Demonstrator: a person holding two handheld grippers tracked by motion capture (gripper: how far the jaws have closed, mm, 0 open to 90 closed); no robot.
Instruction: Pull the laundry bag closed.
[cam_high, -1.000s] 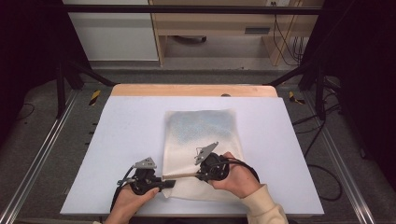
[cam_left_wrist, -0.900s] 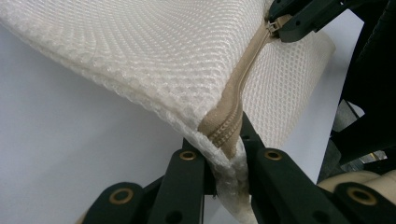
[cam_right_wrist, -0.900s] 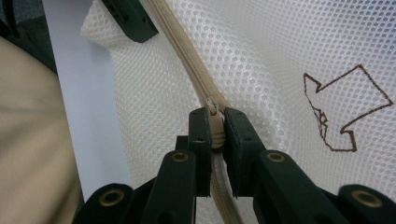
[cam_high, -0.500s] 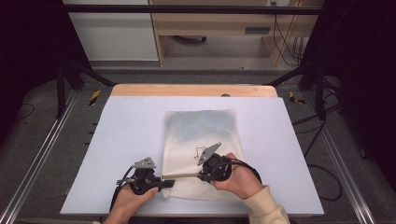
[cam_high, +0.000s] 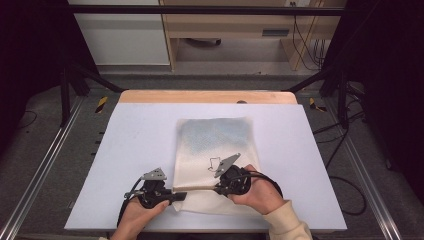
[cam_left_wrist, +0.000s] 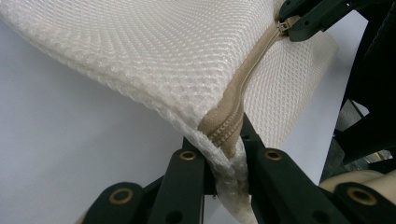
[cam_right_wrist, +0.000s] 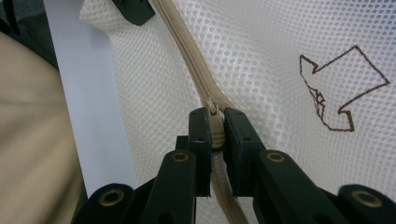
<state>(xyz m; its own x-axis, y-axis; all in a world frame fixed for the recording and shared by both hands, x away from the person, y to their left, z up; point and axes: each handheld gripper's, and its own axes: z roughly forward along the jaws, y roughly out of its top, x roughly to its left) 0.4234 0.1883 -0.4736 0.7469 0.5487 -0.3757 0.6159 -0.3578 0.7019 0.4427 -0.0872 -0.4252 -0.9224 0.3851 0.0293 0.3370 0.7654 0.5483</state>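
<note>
A white mesh bag (cam_high: 215, 145) with a tan zipper (cam_high: 197, 188) lies on the pale table, its near edge lifted. My left gripper (cam_high: 181, 196) is shut on the bag's near left corner, at the zipper's end (cam_left_wrist: 224, 140). The mesh bag (cam_left_wrist: 154, 51) spreads away above those jaws. My right gripper (cam_high: 218, 189) is shut on the tan zipper pull (cam_right_wrist: 215, 128), with the zipper (cam_right_wrist: 187, 51) running away from it across the mesh bag (cam_right_wrist: 271, 51). A brown outline drawing (cam_right_wrist: 341, 88) marks the mesh. The right gripper (cam_left_wrist: 299, 23) pinches the zipper's far part in the left gripper view.
The table top (cam_high: 135, 145) is pale blue-white with a wooden strip (cam_high: 205, 96) along its far edge. Metal rails (cam_high: 45, 165) run along both sides. A cream sleeve (cam_high: 285, 222) reaches in from the bottom right.
</note>
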